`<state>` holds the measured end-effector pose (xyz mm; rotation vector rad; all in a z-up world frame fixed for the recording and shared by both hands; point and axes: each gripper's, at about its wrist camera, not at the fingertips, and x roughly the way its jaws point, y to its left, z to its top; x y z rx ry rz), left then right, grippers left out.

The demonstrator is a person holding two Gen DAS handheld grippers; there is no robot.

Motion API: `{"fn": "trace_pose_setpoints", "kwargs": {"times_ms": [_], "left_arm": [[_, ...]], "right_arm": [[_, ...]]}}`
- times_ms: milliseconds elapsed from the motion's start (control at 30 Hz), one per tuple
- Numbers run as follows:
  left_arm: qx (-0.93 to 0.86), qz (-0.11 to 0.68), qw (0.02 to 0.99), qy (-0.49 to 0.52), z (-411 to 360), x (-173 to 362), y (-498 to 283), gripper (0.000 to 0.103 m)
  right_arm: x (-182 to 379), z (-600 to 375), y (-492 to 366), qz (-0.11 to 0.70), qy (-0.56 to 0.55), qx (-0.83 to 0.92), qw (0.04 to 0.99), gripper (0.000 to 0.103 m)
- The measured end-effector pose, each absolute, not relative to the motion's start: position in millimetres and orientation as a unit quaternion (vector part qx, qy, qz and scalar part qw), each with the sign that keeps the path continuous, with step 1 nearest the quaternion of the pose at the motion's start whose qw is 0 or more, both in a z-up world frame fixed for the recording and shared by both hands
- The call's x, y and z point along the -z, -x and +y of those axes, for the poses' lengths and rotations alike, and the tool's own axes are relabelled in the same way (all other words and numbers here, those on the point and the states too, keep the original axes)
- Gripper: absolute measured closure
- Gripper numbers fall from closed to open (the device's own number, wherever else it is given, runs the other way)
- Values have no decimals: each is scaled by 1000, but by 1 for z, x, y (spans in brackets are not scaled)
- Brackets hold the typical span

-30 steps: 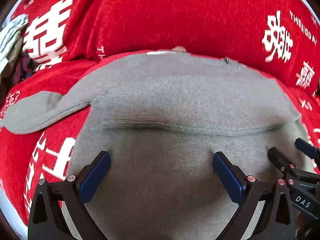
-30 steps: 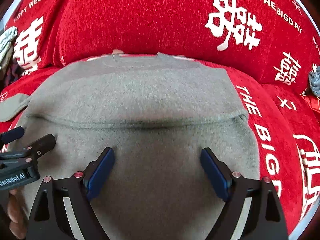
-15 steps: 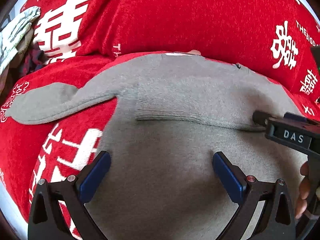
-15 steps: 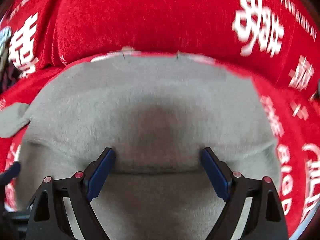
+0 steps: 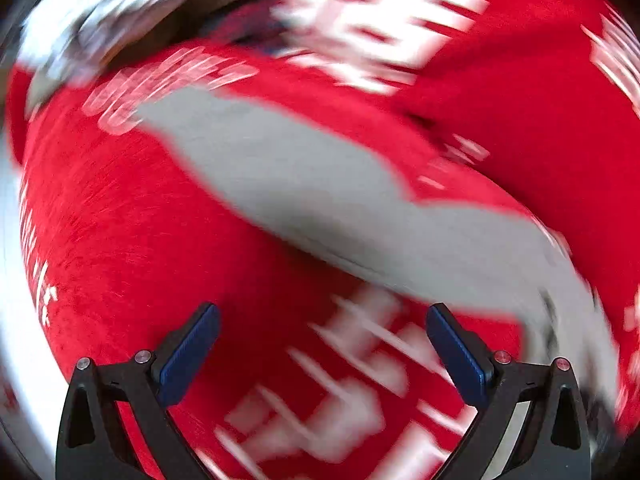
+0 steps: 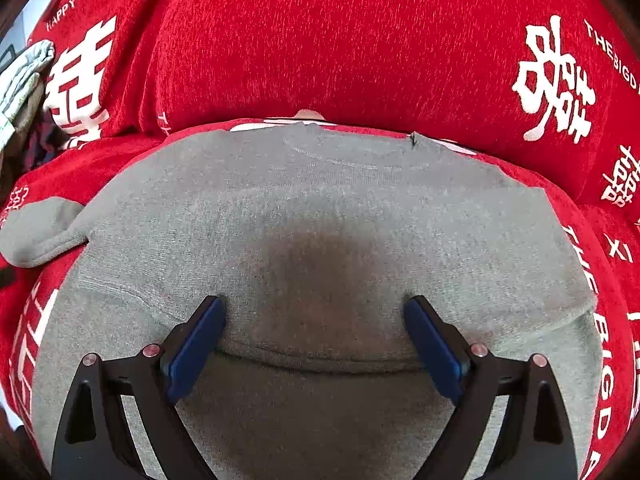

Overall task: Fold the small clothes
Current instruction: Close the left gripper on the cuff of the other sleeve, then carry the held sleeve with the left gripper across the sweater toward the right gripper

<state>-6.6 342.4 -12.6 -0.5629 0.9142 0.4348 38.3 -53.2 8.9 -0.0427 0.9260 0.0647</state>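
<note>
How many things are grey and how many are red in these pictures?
Grey: 1, the sweater
Red: 1, the sofa cover with white writing
Pale cloth at the left edge: 1, colour hard to tell
Black grippers with blue pads: 2, the left gripper and the right gripper, jaws open
Total: 5

The sweater (image 6: 320, 208) is plain grey knit, lying on a bright red cover (image 6: 320, 40) printed with white characters and lettering (HAPPY WEDDING). Both grippers have black frames with blue pads (image 6: 196, 344).
</note>
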Motion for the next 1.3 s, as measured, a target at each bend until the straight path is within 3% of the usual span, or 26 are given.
{"fn": "trace_pose_setpoints", "kwargs": {"times_ms": [467,500,533,567,667,1000,1300], "left_arm": [[-162,346,828,410,459,15,-53,2],[-156,329,831,421,464,17,-49,30],[-144,330,823,440,473,24,-50,84],[-123,345,803,471,481,38,-53,93],[-106,308,793,515,494,48,-37,94],[-174,271,875,362,457,-27,-11,94],[-187,287,879,331,452,-39,-3,94]], "right_arm": [[-9,-53,-37,444,21,-30,895,9],[-9,-52,-37,444,21,-30,895,9],[-9,-52,-37,444,20,-30,895,9],[-9,-52,-37,444,20,-30,895,9],[-9,-52,-37,444,21,-30,895,9],[-37,-4,-48,400,69,-44,913,9],[-7,115,-130,496,125,-107,853,9]]}}
